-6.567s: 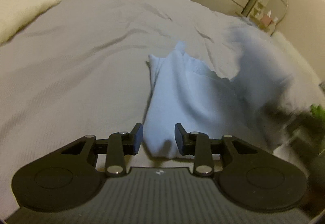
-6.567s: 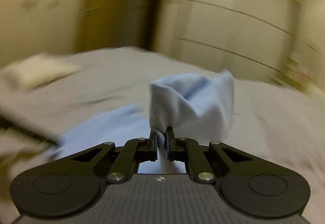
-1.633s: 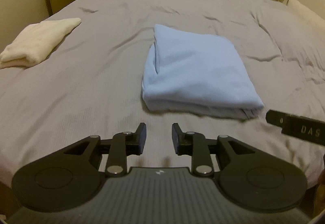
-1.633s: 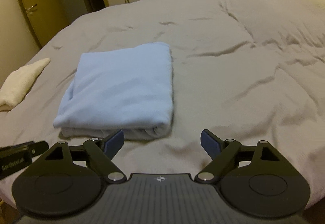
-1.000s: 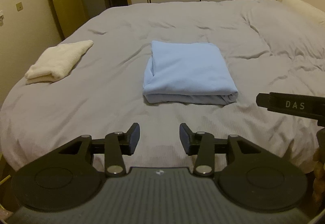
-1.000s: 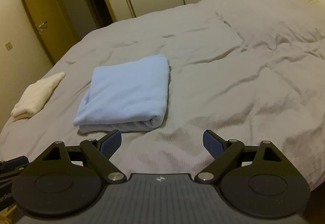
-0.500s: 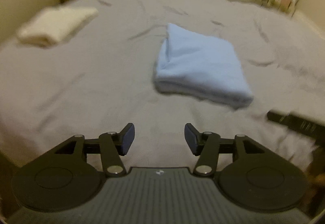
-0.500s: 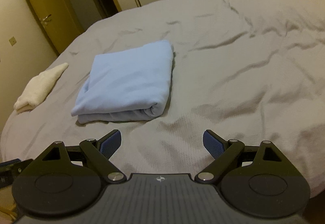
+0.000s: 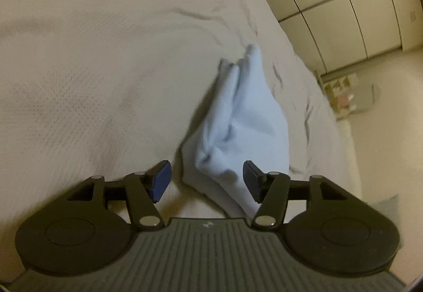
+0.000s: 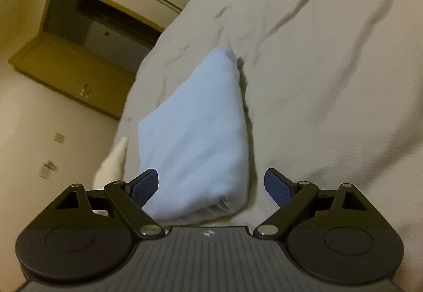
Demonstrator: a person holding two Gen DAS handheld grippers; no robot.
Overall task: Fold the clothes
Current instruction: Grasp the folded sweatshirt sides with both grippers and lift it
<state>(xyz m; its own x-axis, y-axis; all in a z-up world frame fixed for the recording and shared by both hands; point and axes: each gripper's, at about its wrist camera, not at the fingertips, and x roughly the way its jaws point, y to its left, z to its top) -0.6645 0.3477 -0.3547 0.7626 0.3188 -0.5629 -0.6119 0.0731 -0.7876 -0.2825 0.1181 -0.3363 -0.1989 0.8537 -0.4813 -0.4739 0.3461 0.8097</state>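
A folded light-blue garment (image 9: 243,122) lies on the grey bed cover (image 9: 92,67). My left gripper (image 9: 206,182) is open, rolled sideways, with the garment's near left corner between its spread fingers. The garment also shows in the right wrist view (image 10: 195,138). My right gripper (image 10: 211,188) is open and rolled the other way, with the garment's near right edge between its wide-spread fingers. Neither gripper is closed on the cloth.
A folded cream towel (image 10: 113,162) lies on the bed beyond the garment's left side. Wardrobe doors (image 9: 343,1) and a shelf with small items (image 9: 343,96) stand behind the bed. A wooden door (image 10: 79,59) is in the wall.
Both grippers have dropped down to the garment's near edge and rolled sideways, one at each near corner. Half a second ago they hovered back from it. Both jaws stay open.
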